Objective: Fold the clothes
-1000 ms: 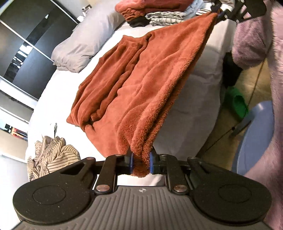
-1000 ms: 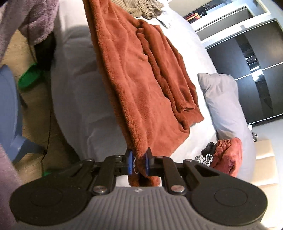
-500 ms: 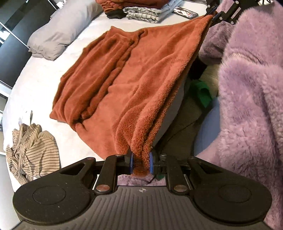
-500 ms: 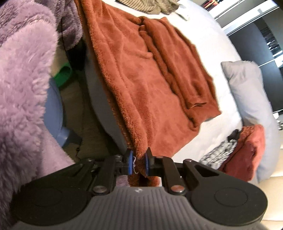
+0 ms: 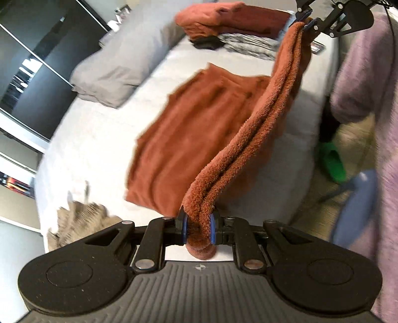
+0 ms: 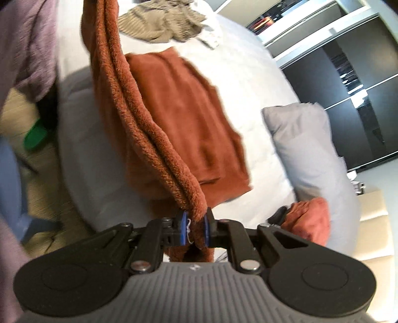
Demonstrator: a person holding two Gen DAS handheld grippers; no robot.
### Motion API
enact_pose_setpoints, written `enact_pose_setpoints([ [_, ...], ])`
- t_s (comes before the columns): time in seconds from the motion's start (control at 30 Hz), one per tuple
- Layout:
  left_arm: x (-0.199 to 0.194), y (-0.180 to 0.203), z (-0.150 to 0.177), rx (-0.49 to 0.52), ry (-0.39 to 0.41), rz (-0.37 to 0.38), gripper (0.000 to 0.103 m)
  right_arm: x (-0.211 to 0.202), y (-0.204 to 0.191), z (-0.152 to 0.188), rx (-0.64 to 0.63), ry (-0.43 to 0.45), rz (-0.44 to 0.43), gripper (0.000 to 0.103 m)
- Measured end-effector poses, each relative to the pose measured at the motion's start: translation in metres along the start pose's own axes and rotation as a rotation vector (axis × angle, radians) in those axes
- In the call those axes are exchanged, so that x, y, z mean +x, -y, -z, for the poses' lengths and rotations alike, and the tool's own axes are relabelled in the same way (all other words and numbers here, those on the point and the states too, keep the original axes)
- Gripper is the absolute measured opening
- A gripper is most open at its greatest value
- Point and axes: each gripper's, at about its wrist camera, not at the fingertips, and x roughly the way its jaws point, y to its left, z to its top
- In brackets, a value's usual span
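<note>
A rust-orange fleece garment [image 5: 199, 134] lies partly on the white bed [image 5: 99, 139], its near edge lifted into a taut double-layered band. My left gripper [image 5: 198, 229] is shut on one corner of that edge. My right gripper [image 6: 194, 229] is shut on the other corner, and it also shows at the top of the left wrist view as the right gripper [image 5: 304, 21]. In the right wrist view the fleece garment [image 6: 189, 119] spreads flat on the bed [image 6: 248, 82] beyond the raised edge.
A grey pillow [image 5: 119, 67] and a stack of folded clothes [image 5: 231, 22] lie at the bed's head. A crumpled striped garment [image 5: 79, 218] lies at the other end. A person's purple fleece sleeve [image 5: 360, 74], a green slipper [image 5: 333, 161] and a blue stool [image 5: 355, 211] are beside the bed.
Both grippers have risen and carried the fleece's near edge up off the bed's side and over the mattress. The hanging part now folds over the flat part.
</note>
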Motion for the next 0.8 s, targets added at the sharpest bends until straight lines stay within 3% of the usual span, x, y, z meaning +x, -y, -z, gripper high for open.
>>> enact_pose_setpoints([
  [0.23,0.033,-0.061,-0.039,-0.029,0.003,-0.045,0.014,0.047,0.068,-0.033,0.051,0.019,0.043,0.015],
  [0.47,0.11,-0.126,-0.08,-0.062,-0.057,-0.061,0.014,0.132,0.129,-0.065,0.138,0.002,0.026,0.015],
  [0.63,0.185,-0.17,-0.097,-0.163,-0.108,0.001,0.014,0.211,0.161,-0.081,0.192,-0.028,-0.001,0.016],
  [0.8,0.264,-0.2,-0.095,-0.261,-0.144,0.078,0.015,0.296,0.173,-0.084,0.282,-0.085,-0.085,0.016],
])
